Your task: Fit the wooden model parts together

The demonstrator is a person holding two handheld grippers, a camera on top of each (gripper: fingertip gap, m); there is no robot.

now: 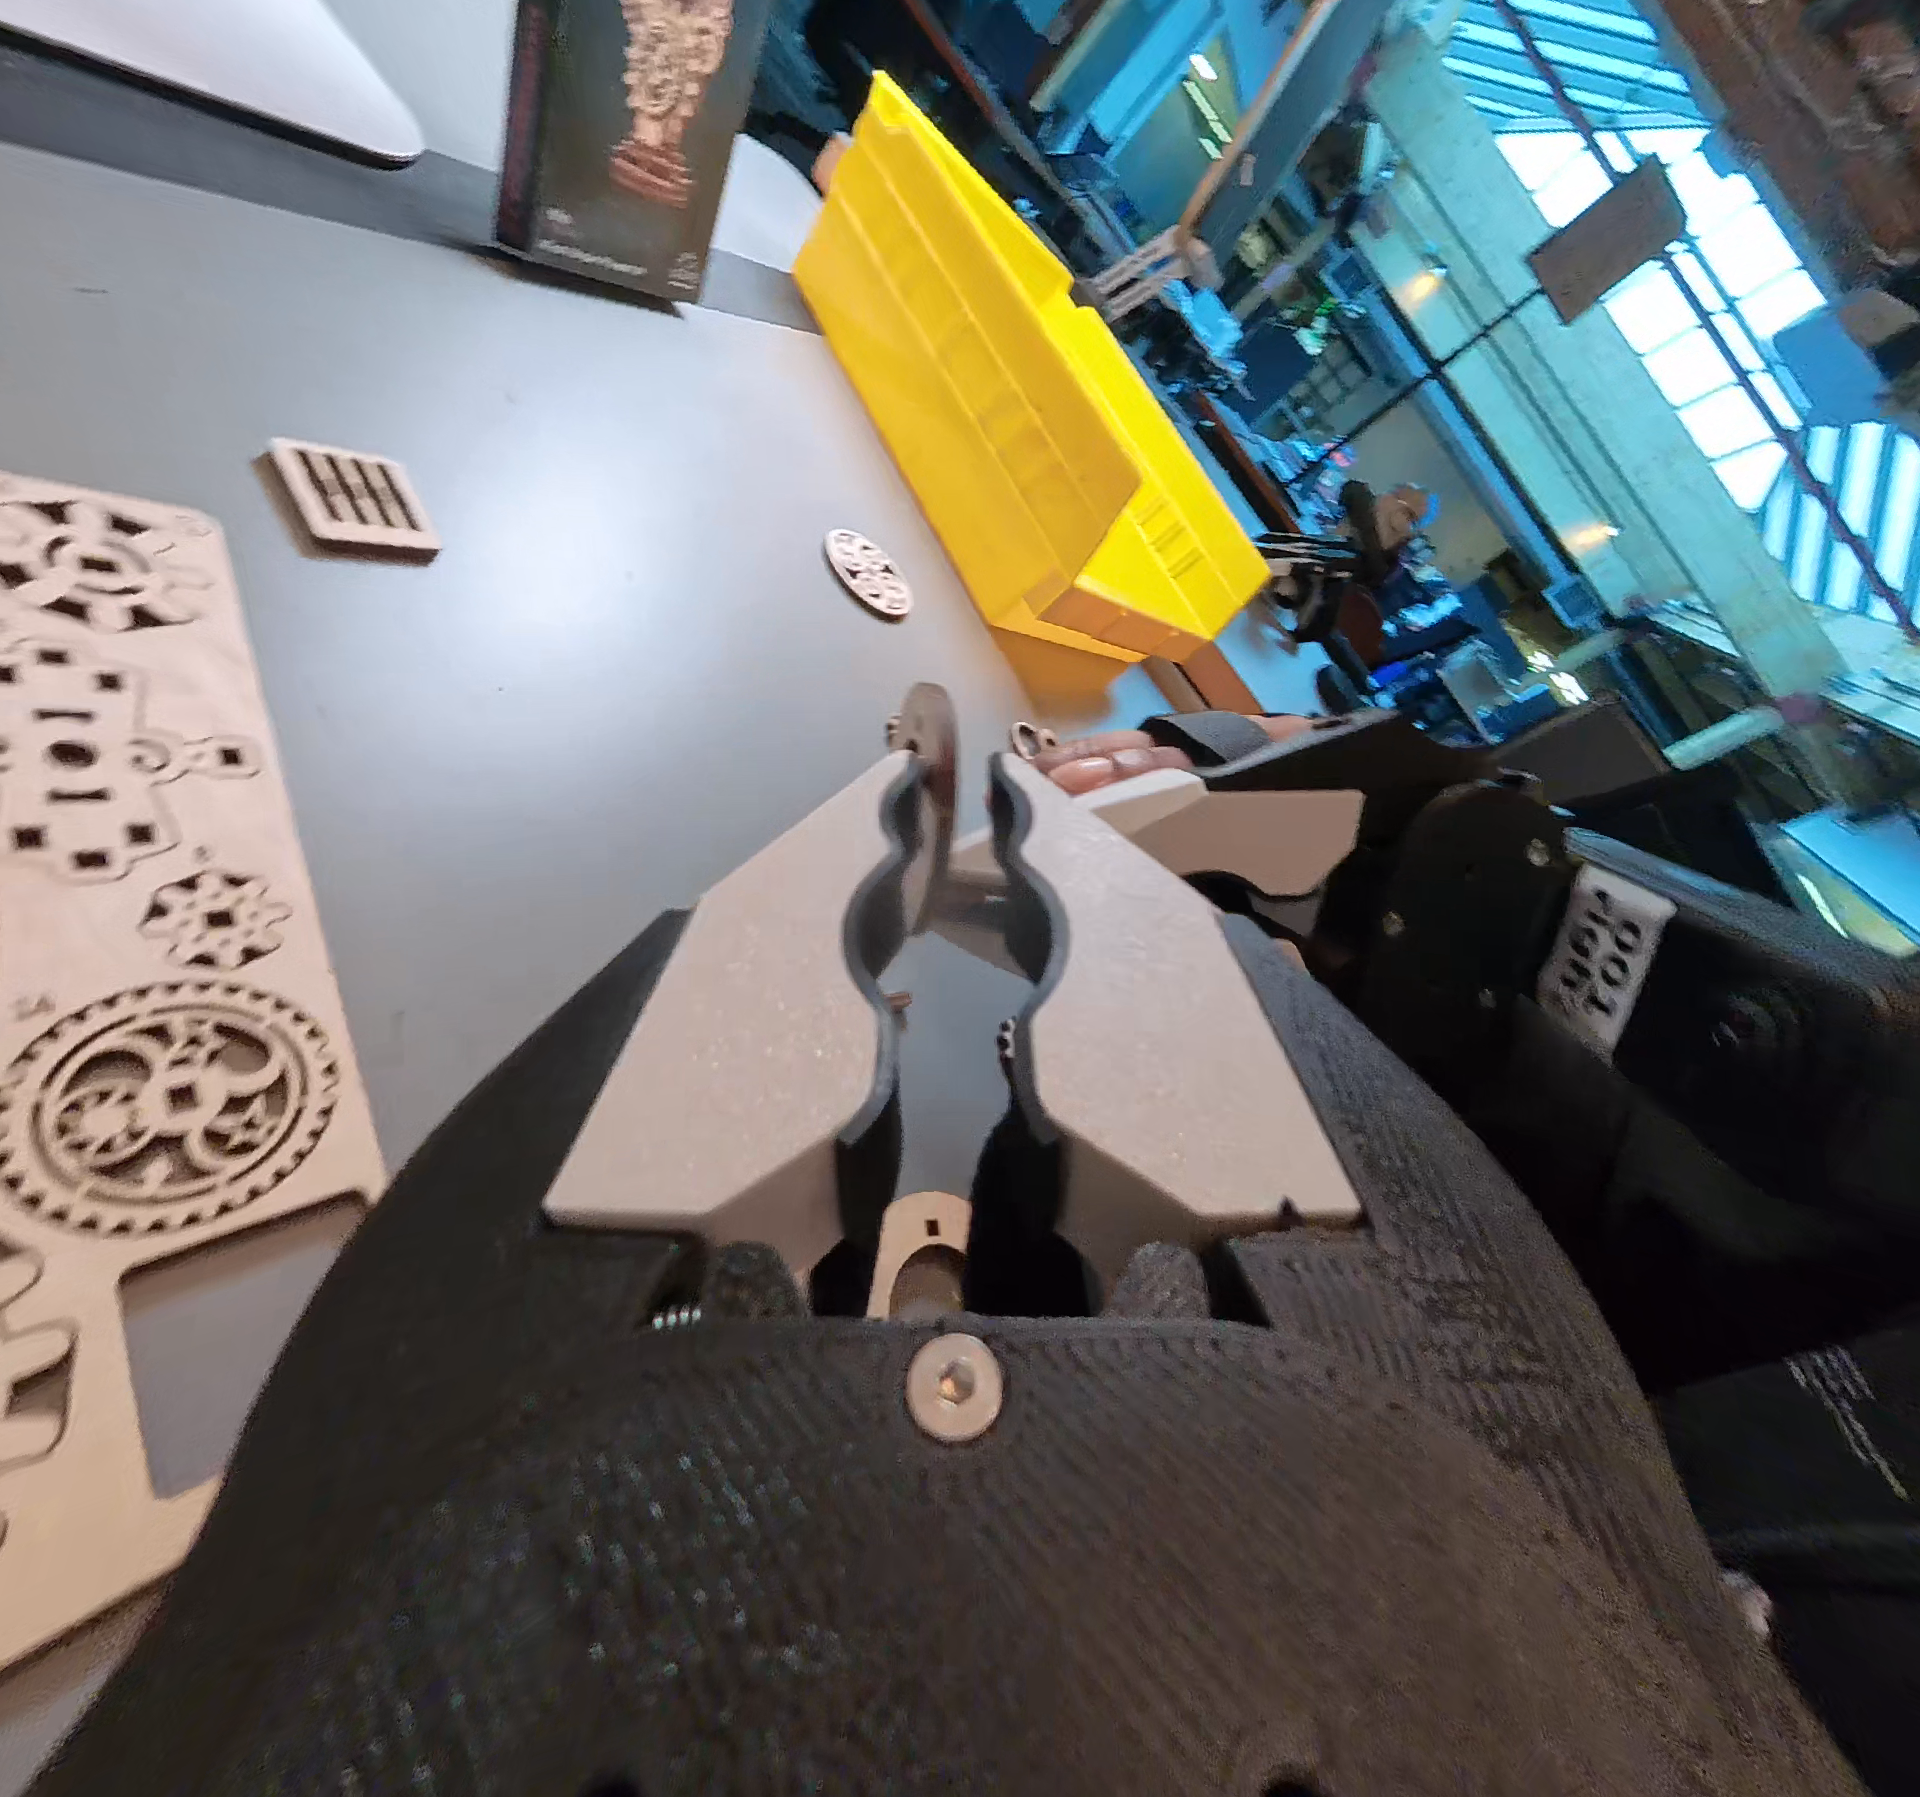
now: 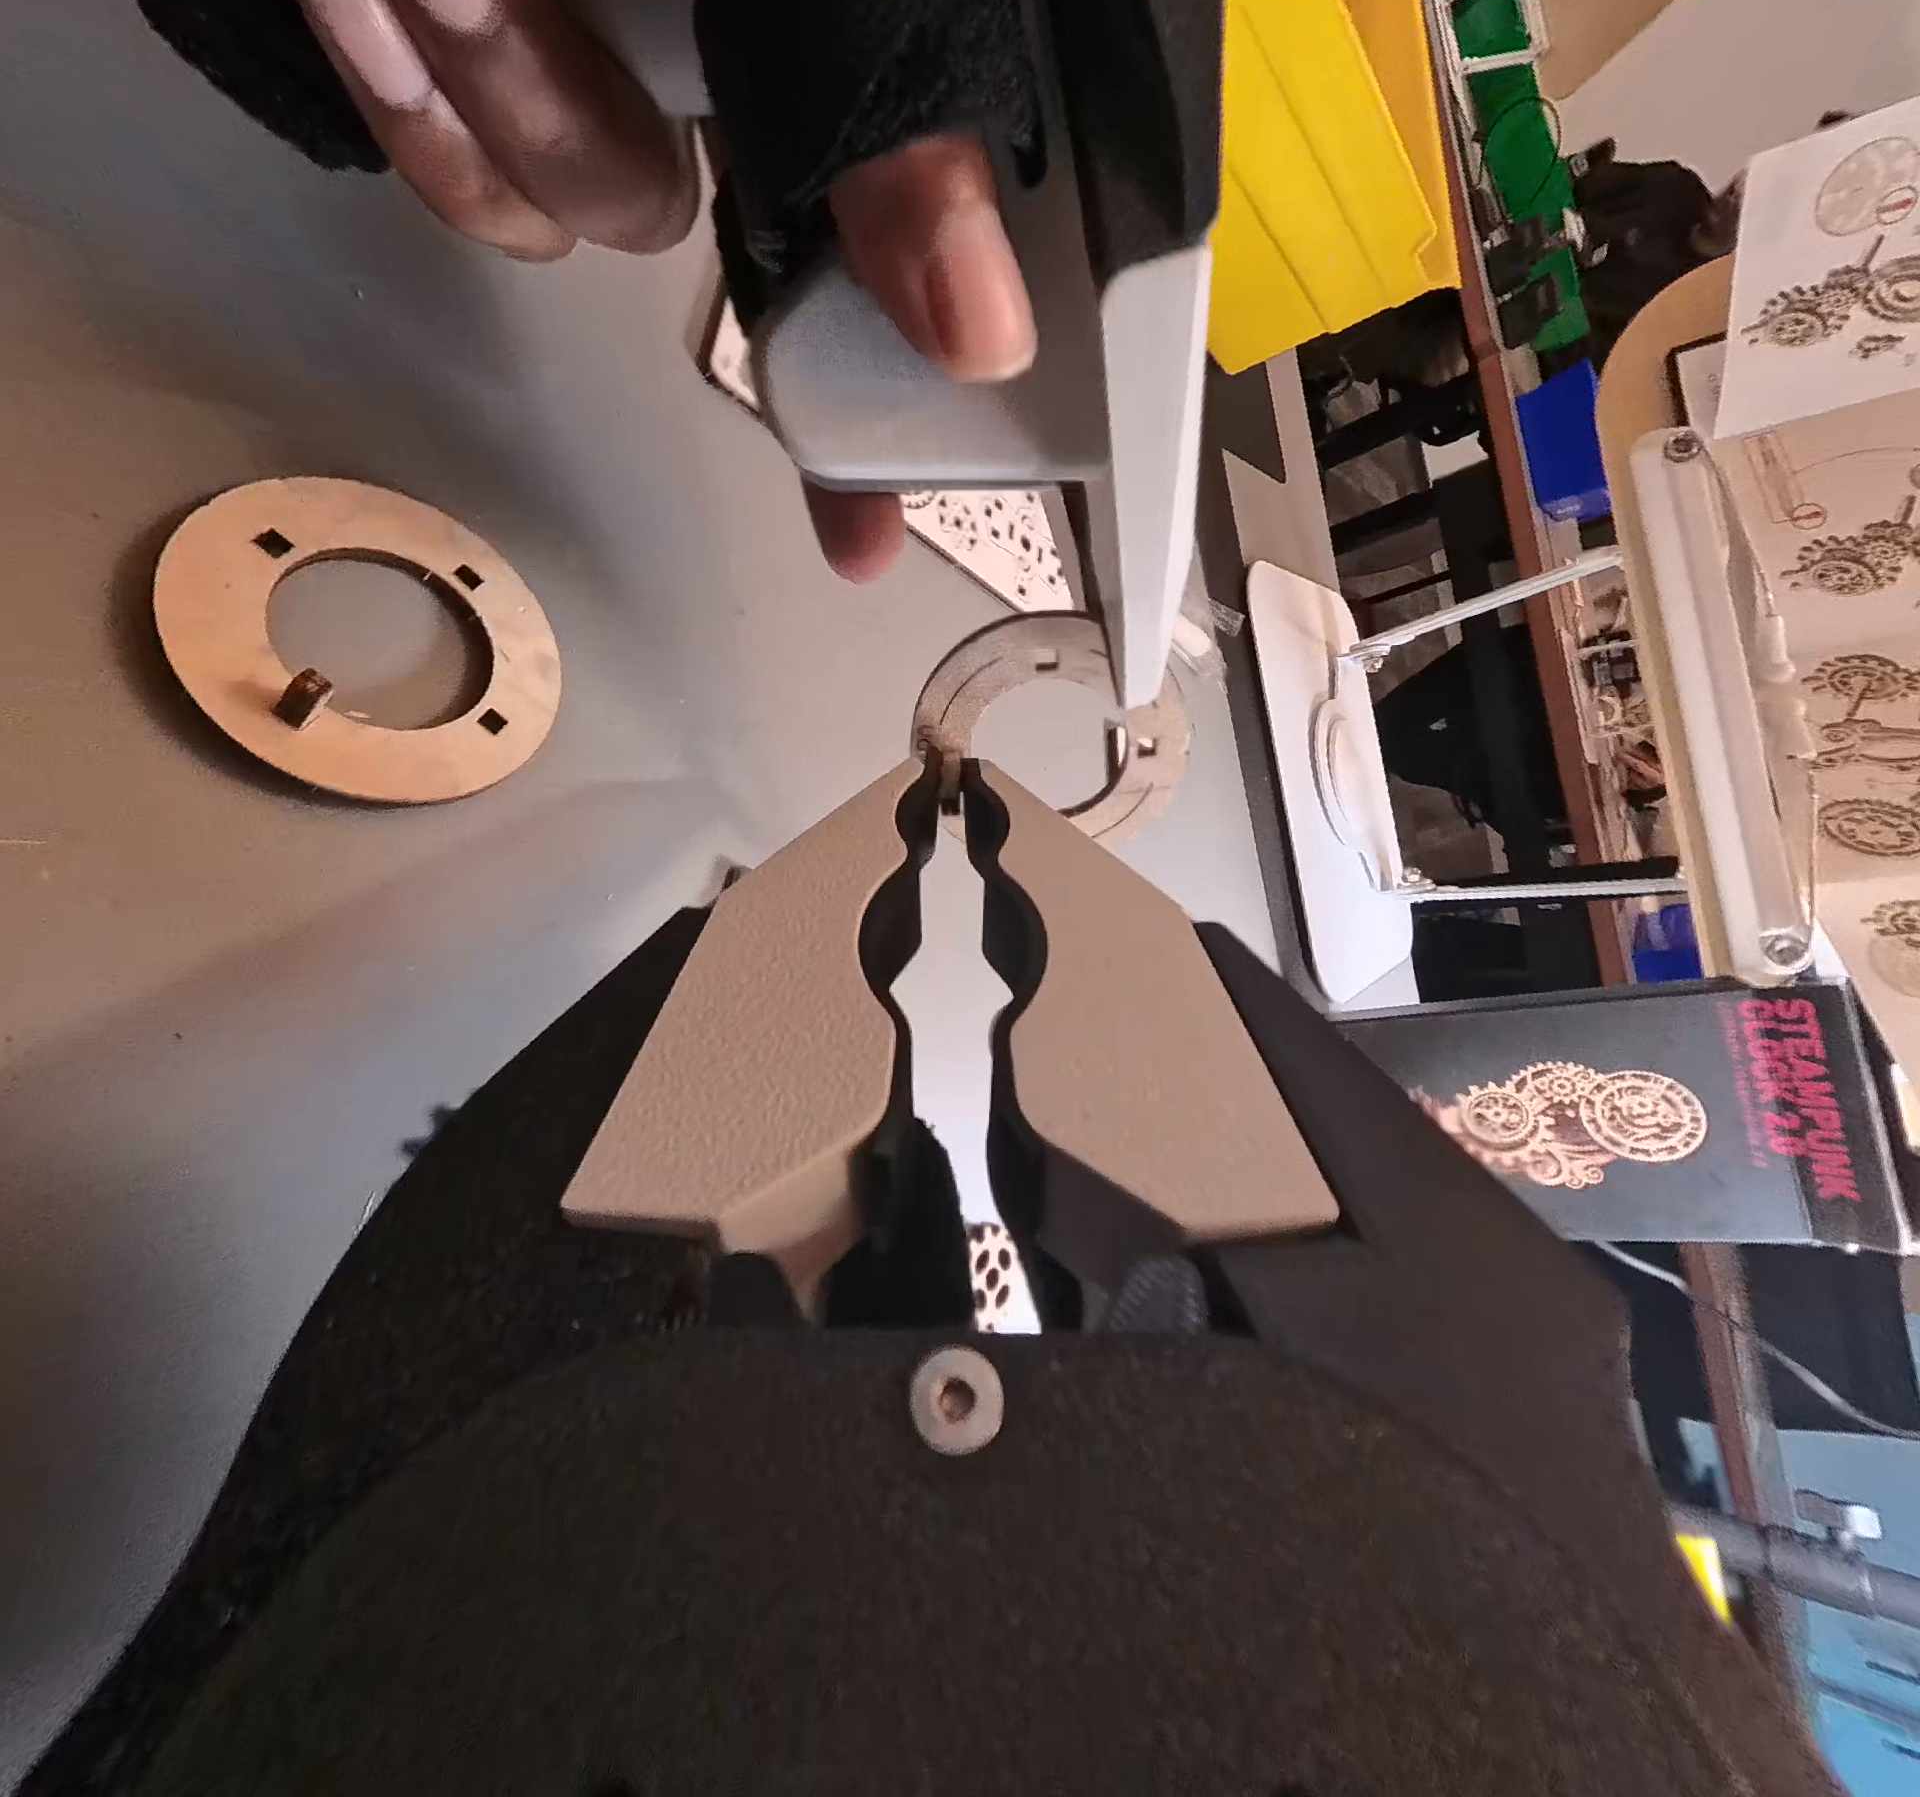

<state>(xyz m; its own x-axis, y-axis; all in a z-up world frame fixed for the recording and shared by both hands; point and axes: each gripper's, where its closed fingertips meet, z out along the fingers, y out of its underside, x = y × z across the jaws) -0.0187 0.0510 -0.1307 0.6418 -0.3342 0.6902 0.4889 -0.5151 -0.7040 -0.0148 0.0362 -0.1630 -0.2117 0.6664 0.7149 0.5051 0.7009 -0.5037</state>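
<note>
My left gripper [image 1: 951, 765] is shut on a wooden ring [image 1: 928, 745], seen edge-on here and held upright above the grey table [image 1: 582, 708]. In the right wrist view the ring [image 2: 961, 682] faces the camera, and the left gripper [image 2: 1130, 698] comes down from above and pinches its right rim. My right gripper [image 2: 948, 768] is shut on a small wooden peg [image 2: 950, 791] at the ring's lower left rim. A second wooden ring [image 2: 353, 641] lies flat on the table at the left with one peg [image 2: 301, 693] standing in it.
A laser-cut wooden parts sheet [image 1: 114, 812], a slotted wooden square [image 1: 353, 498] and a small fretwork disc [image 1: 868, 573] lie on the table. A yellow bin [image 1: 997, 417] and the dark kit box [image 1: 623, 85] stand behind. An instruction booklet on a stand [image 2: 1829, 500] is at the right.
</note>
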